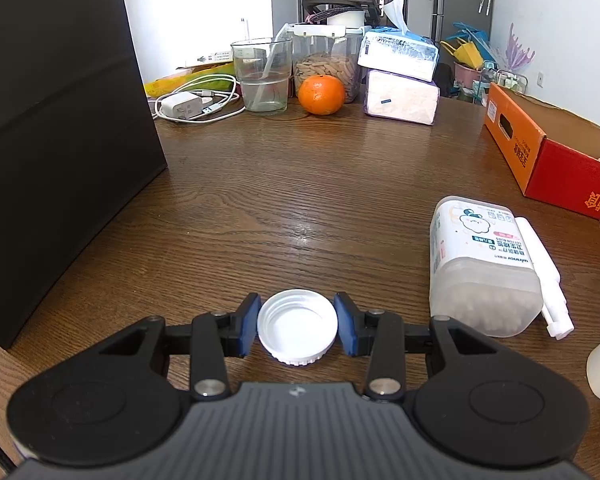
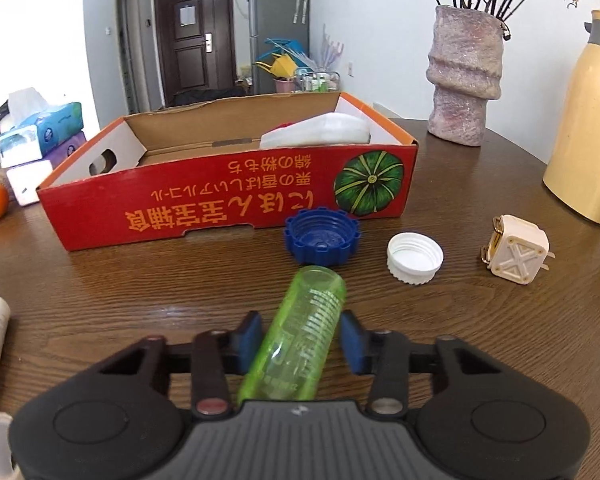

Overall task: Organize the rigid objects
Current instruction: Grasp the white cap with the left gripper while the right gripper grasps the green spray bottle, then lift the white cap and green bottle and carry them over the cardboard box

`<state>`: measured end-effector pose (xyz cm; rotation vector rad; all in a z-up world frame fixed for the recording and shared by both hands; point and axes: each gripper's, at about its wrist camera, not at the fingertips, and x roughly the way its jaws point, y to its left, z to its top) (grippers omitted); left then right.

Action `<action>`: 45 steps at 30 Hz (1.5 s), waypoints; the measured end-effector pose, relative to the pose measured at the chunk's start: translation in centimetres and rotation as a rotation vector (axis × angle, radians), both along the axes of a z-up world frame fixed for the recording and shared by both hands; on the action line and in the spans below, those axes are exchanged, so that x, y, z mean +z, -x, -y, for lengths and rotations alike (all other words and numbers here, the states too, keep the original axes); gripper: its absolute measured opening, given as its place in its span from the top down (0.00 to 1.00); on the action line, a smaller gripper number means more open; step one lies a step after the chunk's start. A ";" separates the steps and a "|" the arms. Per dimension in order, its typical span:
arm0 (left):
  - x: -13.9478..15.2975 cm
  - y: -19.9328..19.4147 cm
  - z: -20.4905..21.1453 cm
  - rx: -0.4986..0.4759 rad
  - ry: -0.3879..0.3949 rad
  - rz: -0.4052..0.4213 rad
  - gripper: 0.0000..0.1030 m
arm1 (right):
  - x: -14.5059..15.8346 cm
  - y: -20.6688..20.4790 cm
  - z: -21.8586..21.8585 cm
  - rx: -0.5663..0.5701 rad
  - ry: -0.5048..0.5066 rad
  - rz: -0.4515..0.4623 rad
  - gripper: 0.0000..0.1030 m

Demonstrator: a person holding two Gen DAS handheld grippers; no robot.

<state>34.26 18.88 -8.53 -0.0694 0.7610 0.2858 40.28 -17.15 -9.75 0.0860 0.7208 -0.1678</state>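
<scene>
In the left wrist view my left gripper (image 1: pixel 297 326) is shut on a white screw cap (image 1: pixel 297 326), its blue pads touching both sides, low over the wooden table (image 1: pixel 300 184). A clear tub of cotton buds (image 1: pixel 480 264) lies to the right. In the right wrist view a green translucent tube (image 2: pixel 300 336) lies between the fingers of my right gripper (image 2: pixel 302 340); the pads stand slightly apart from it. Beyond it lie a blue cap (image 2: pixel 322 240), another white cap (image 2: pixel 415 257) and a cream plug adapter (image 2: pixel 516 250). The red cardboard box (image 2: pixel 228 200) stands behind, holding a white container (image 2: pixel 320 132).
A black box (image 1: pixel 60 140) stands at the left. An orange (image 1: pixel 321 95), a glass (image 1: pixel 262 76), a jar, tissue packs (image 1: pixel 400 72) and a charger (image 1: pixel 180 106) line the far edge. A vase (image 2: pixel 464 76) and a yellow flask (image 2: pixel 588 120) stand at the right.
</scene>
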 end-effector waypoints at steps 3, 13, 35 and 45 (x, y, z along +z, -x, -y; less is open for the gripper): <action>0.0 0.0 0.1 0.003 0.002 0.000 0.60 | 0.0 0.3 0.5 0.031 -0.001 0.008 0.71; 0.1 0.0 0.5 0.018 0.010 -0.001 0.60 | 0.0 1.0 0.8 0.055 -0.039 0.033 0.71; 2.8 0.6 4.9 -0.013 0.011 0.067 0.60 | 3.0 3.6 1.1 0.125 -0.089 0.150 0.71; 5.6 -0.8 9.5 -0.084 0.016 0.124 0.60 | 5.0 3.9 1.8 0.141 -0.105 0.205 0.71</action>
